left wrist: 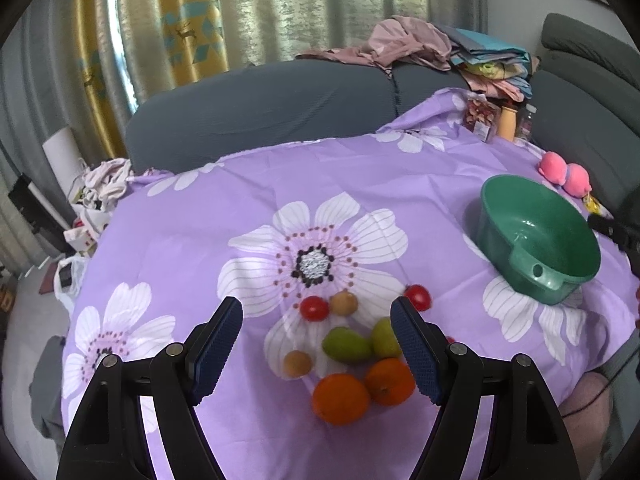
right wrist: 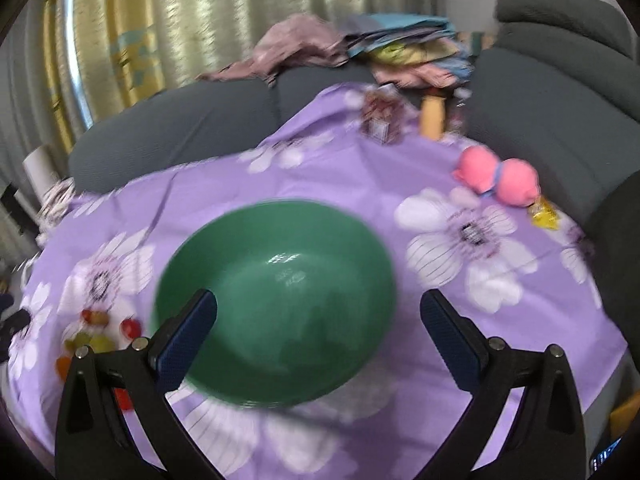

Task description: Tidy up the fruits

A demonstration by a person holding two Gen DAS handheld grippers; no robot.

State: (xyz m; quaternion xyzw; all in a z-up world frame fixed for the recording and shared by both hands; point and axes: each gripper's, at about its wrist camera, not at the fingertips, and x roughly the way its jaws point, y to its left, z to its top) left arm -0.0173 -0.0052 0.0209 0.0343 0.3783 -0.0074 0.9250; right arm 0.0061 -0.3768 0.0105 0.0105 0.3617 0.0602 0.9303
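Fruit (left wrist: 344, 356) lies loose on the purple cloth (left wrist: 240, 184), well apart from our empty green bowl (right wrist: 276, 300). We hold left gripper (left wrist: 316, 344) and right gripper (right wrist: 318, 332) wide open, empty; round oranges (left wrist: 340, 398) could roll if nudged.

Grey sofa (left wrist: 256, 108), gold-patterned curtains (left wrist: 192, 28)

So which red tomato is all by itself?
The red tomato peeking out beside the left gripper's right fingertip, on the green bowl's side. The other tomato sits touching a small brownish fruit.
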